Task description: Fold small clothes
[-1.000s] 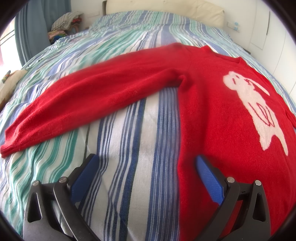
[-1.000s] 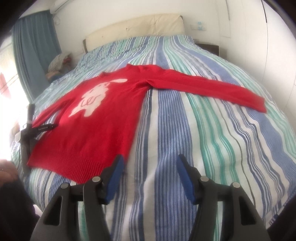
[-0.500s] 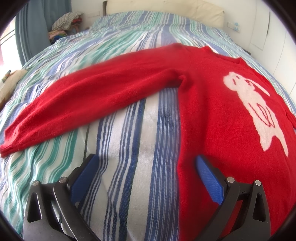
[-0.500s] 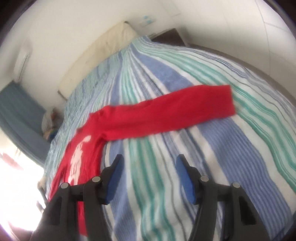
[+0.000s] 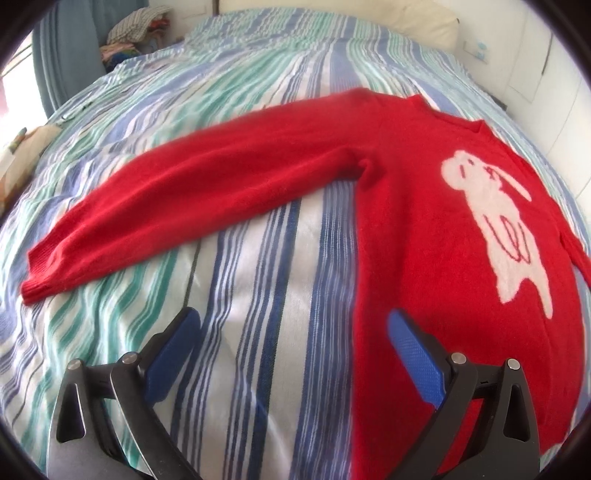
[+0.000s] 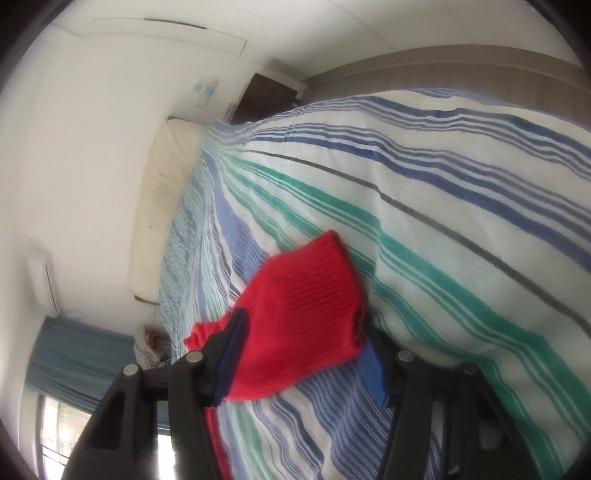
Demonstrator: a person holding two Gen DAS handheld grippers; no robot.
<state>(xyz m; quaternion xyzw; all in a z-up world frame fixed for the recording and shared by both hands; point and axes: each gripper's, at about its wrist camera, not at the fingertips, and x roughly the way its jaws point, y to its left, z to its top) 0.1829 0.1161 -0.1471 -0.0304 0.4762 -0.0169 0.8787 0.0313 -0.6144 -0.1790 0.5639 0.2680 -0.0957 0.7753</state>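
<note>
A red sweater [image 5: 424, 229] with a white rabbit [image 5: 495, 221] lies flat on the striped bed [image 5: 258, 295]. One sleeve [image 5: 207, 195] stretches out to the left. My left gripper [image 5: 291, 354] hovers open over the sweater's side edge, its right finger above red knit and its left finger above bare sheet. In the right wrist view the picture is rolled on its side. The other sleeve's ribbed cuff [image 6: 306, 295] lies between the fingers of my right gripper [image 6: 303, 332], whose jaws are closing around it with a wide gap still left.
A cream headboard cushion [image 5: 406, 18] runs along the far wall. A pile of clothes [image 5: 136, 26] and a blue curtain [image 5: 62, 62] sit at the far left. A dark nightstand [image 6: 266, 96] stands beside the bed, whose edge drops off close to the right gripper.
My right gripper has swept along the outstretched sleeve to its end and rolled over; the cuff now sits between its fingers. The left gripper has risen a little.
</note>
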